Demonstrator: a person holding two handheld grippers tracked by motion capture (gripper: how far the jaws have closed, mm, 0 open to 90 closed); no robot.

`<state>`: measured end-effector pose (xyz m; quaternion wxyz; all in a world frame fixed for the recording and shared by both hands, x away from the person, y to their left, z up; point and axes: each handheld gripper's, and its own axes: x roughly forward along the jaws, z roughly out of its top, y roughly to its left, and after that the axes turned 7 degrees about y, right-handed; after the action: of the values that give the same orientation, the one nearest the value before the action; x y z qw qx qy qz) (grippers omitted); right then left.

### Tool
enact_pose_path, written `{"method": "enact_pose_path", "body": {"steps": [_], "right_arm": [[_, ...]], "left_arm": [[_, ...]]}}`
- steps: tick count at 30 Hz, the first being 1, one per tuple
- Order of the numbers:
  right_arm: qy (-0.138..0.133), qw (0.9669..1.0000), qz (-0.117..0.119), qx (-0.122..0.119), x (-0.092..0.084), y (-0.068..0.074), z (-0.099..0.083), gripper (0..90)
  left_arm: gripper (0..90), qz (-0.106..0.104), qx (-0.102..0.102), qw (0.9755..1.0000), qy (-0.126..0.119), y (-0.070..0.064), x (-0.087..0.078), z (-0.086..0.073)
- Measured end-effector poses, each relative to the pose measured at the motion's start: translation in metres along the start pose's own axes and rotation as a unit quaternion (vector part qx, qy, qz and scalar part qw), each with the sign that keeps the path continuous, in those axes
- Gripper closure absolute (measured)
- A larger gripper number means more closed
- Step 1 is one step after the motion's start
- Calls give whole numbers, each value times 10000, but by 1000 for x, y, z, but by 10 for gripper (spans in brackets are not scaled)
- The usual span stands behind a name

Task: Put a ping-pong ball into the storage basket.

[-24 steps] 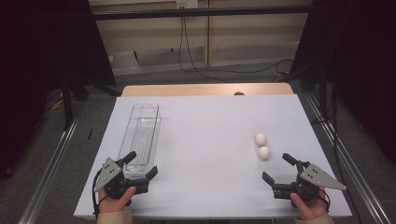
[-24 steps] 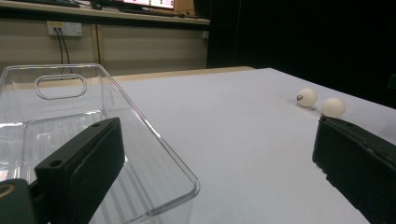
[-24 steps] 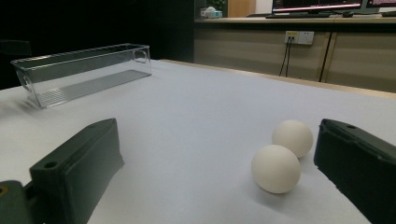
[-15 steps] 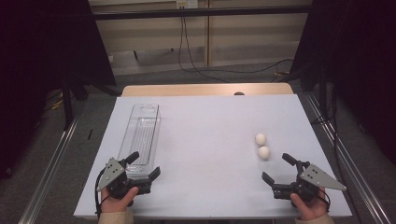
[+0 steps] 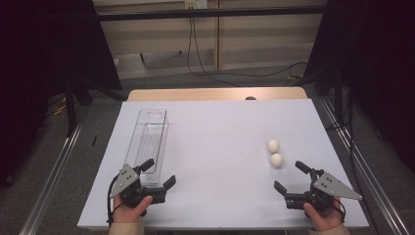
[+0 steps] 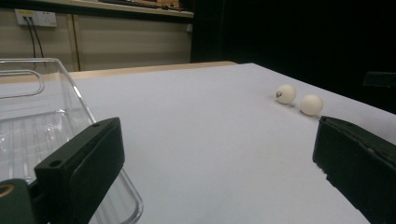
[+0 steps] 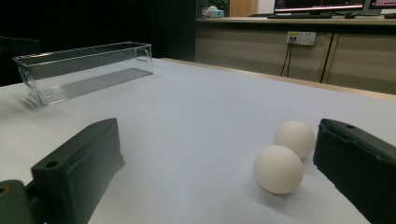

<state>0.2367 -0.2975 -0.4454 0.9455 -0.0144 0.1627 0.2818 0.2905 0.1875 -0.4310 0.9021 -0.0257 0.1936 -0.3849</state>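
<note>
- The left gripper (image 5: pixel 160 173) rests low at the near left edge of the white table (image 5: pixel 220 147), held by the person's left hand (image 5: pixel 131 208). Its jaws are spread wide and nothing is between them.
- In the left gripper view, one black jaw stands just at the near end of the clear plastic tray (image 6: pixel 32 126); I cannot tell if it touches the tray wall.
- The clear plastic tray (image 5: pixel 148 142) is long and narrow, it lies on the left part of the table with its long side going away from the person, and it is empty.
- The right gripper (image 5: pixel 289 176) is at the near right edge of the table, in the person's right hand (image 5: pixel 325 218). Its jaws are also spread wide, with nothing pinched.
- Two white balls lie on the right side of the table, just beside each other (they look to touch or nearly touch): the nearer ball (image 5: pixel 276 160) and the farther ball (image 5: pixel 273 145).
- In the right gripper view the nearer ball (image 7: pixel 278 169) and the farther ball (image 7: pixel 294 138) sit ahead of the open jaws, closer to the right-hand jaw, not yet between them.
- In the left gripper view the same balls appear far off across the table; the farther ball (image 6: pixel 286 94) has a small dark mark on it.
- The balls and the tray are well apart.
</note>
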Motion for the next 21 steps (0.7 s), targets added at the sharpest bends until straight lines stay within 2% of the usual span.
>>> {"method": "enact_pose_path", "body": {"steps": [6, 9, 11, 21], "right_arm": [[-1, 10000, 7, -33, 0, 1, 0, 6], [-7, 10000, 14, -17, -1, 1, 0, 6], [-10, 10000, 1, 4, -1, 1, 0, 6], [5, 10000, 47, -28, 0, 1, 0, 7]], "left_arm": [[15, -38, 24, 10000, 58, -4, 6, 2], [14, -86, -55, 9999, 33, -7, 11, 4], [15, -73, 33, 9999, 95, -9, 15, 6], [15, -204, 14, 9996, 181, -22, 34, 11]]}}
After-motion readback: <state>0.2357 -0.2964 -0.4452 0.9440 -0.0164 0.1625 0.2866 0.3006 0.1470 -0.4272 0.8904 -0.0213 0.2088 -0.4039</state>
